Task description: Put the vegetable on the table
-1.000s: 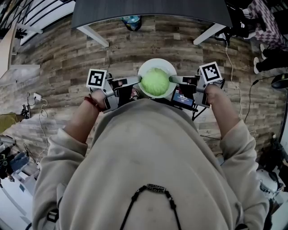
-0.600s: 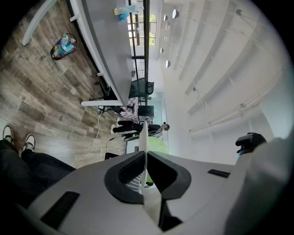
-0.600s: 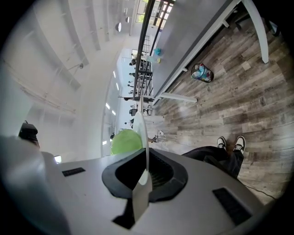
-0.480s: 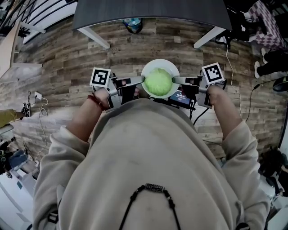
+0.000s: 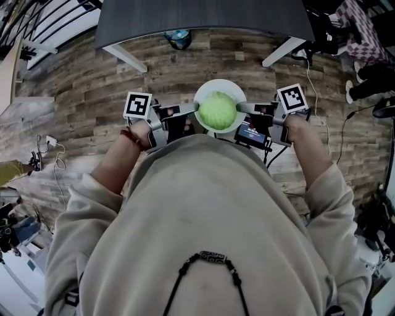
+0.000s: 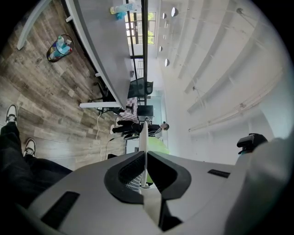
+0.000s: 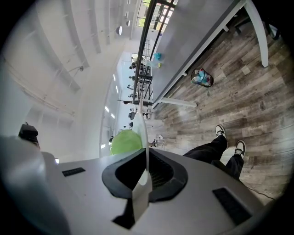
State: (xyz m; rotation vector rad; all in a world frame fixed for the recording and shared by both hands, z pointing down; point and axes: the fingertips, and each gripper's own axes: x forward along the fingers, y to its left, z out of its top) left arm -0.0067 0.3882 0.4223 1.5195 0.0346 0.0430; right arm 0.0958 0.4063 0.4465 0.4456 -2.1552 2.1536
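Wood-plank floor (image 5: 80, 92) ran across the head view. One dark table (image 5: 203, 15) stood along the top on two white legs (image 5: 126, 57), and one bin (image 5: 179, 36) with blue things in it sat below it.

At the left, the left gripper (image 5: 196, 110), with one marker cube (image 5: 137, 105) on it, was clamped on the left edge of the one white plate (image 5: 219, 85). Its own view showed that rim edge-on, pinched between the two jaws, with green showing just past them. One red band (image 5: 128, 141) circled the wrist of that hand.

One round green vegetable (image 5: 217, 111) sat at the plate's middle. The plate hung in the air over the floor, carried only by the two grippers, close to the person's chest and well short of the table's near edge.

At the right, the right gripper (image 5: 237, 108), bearing the second cube (image 5: 291, 99), was clenched on the plate's right edge. Its view showed the same thin rim nipped between its jaws, with the vegetable just left of the rim.

Each gripper view also caught two shoes (image 6: 11, 112) and dark trousers (image 7: 206, 149) above the floor. One beige sweatshirt (image 5: 203, 234) filled the lower half of the head view.
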